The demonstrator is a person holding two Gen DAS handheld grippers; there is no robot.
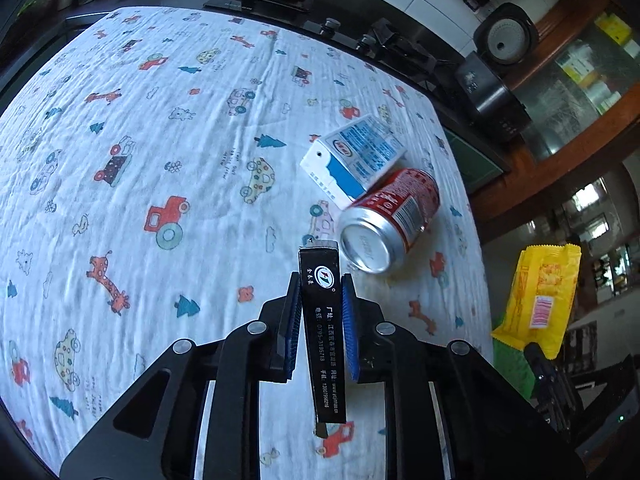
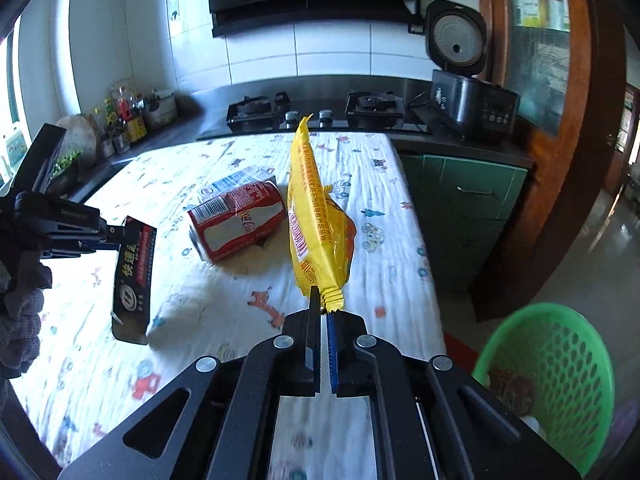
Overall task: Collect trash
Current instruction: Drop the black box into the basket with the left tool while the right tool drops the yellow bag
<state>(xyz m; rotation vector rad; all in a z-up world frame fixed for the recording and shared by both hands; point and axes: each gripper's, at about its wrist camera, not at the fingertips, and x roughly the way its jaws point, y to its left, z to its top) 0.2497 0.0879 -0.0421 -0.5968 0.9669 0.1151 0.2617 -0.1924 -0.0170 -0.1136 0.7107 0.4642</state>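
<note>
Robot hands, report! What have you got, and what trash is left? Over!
Left gripper shut on black box. Right gripper shut on yellow wrapper. Can, carton left.

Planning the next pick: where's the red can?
In the right wrist view, the red can lies on its side mid-table, against the milk carton.

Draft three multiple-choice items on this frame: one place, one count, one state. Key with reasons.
1. Where is the green basket?
A. on the table
B. beside the table, lower right
C. on the stove

2. How many trash items lie on the patterned cloth?
A. two
B. three
C. four

3. What does the left gripper hold?
A. a black box
B. a can
C. nothing

Key: B, it sits off the table edge; A, only the red can and milk carton lie there; A, the black box is clamped between its pads.
</note>
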